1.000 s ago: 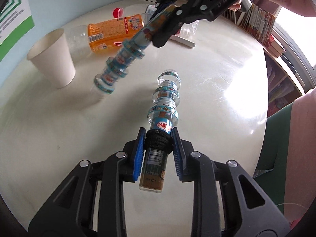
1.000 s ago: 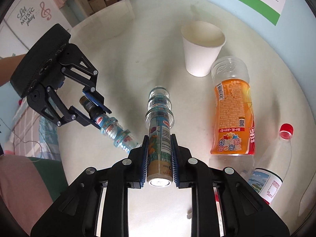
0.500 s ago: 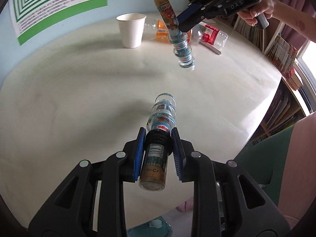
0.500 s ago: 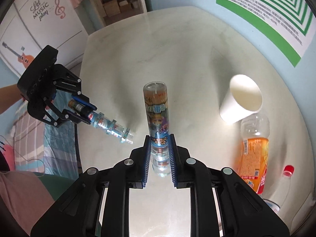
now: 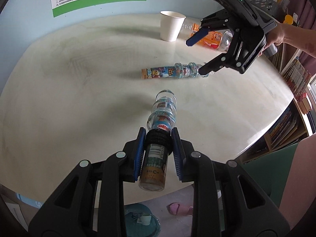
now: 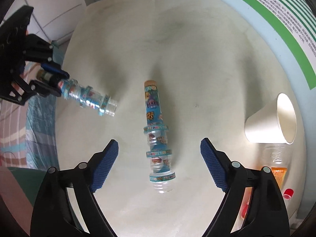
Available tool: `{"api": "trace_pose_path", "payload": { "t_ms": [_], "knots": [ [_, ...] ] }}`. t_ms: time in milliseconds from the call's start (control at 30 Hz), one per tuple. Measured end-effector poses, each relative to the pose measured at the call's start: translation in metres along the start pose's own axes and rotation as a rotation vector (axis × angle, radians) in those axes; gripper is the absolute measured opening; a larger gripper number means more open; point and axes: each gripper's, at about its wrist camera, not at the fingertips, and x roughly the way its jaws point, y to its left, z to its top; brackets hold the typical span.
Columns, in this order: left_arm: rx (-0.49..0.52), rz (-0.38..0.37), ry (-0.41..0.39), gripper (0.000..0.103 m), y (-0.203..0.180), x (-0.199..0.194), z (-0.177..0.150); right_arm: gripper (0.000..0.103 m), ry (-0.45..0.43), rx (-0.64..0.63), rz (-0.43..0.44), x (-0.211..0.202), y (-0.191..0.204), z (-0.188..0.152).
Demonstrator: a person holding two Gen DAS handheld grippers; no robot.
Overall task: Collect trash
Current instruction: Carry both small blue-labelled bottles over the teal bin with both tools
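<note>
Our left gripper (image 5: 158,154) clamps a ridged clear plastic bottle with a blue label (image 5: 161,118) above the pale round table (image 5: 79,98). Our right gripper (image 6: 159,163) has just been opening; its jaws stand wide, nothing pressed. A matching ridged bottle (image 6: 156,130) lies between them on the table. Beyond stands a white paper cup (image 5: 171,26).

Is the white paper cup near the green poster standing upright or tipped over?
Upright. The white paper cup stands on its narrow base on the pale round table, open mouth up.
</note>
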Motion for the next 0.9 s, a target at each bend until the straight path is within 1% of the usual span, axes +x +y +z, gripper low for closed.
{"api": "trace_pose_path", "payload": {
  "t_ms": [33, 67, 133, 167, 200, 233, 267, 300, 367, 500, 633, 767, 900],
  "knots": [
    [-0.007, -0.004, 0.006, 0.024, 0.002, 0.001, -0.001, 0.068, 0.017, 0.009, 0.023, 0.008, -0.001, -0.001],
    [-0.012, 0.000, 0.010, 0.024, 0.003, 0.002, -0.001, 0.063, 0.027, 0.016, 0.030, 0.013, -0.003, -0.002],
    [-0.022, 0.000, 0.017, 0.024, 0.004, 0.004, -0.002, 0.059, 0.035, 0.016, 0.035, 0.025, -0.005, -0.005],
    [-0.028, 0.002, 0.017, 0.024, 0.004, 0.004, -0.003, 0.050, 0.045, 0.013, 0.037, 0.031, -0.005, -0.006],
    [-0.035, 0.004, 0.018, 0.024, 0.004, 0.004, -0.004, 0.045, 0.055, 0.004, 0.042, 0.036, -0.003, -0.007],
    [-0.041, 0.005, 0.019, 0.024, 0.004, 0.004, -0.004, 0.042, 0.038, -0.013, 0.033, 0.037, 0.000, -0.007],
    [-0.046, 0.009, 0.019, 0.024, 0.004, 0.004, -0.005, 0.034, 0.031, -0.026, 0.035, 0.038, 0.002, -0.007],
    [-0.052, 0.007, 0.020, 0.024, 0.003, 0.004, -0.005, 0.034, 0.029, -0.026, 0.047, 0.038, 0.002, -0.006],
    [-0.066, 0.005, 0.014, 0.024, 0.003, 0.003, -0.005, 0.033, 0.028, -0.033, 0.034, 0.037, 0.002, -0.005],
    [-0.067, 0.020, -0.005, 0.024, 0.002, -0.008, -0.005, 0.033, 0.008, 0.006, 0.092, 0.025, -0.003, 0.002],
    [-0.085, 0.041, -0.029, 0.024, 0.003, -0.026, -0.011, 0.033, -0.026, 0.030, 0.139, 0.007, -0.005, 0.017],
    [-0.113, 0.078, -0.048, 0.024, 0.007, -0.049, -0.028, 0.033, -0.062, 0.024, 0.180, -0.008, 0.012, 0.035],
    [-0.169, 0.122, -0.078, 0.024, 0.013, -0.081, -0.056, 0.033, -0.089, -0.033, 0.219, -0.019, 0.050, 0.060]
  ]
}}
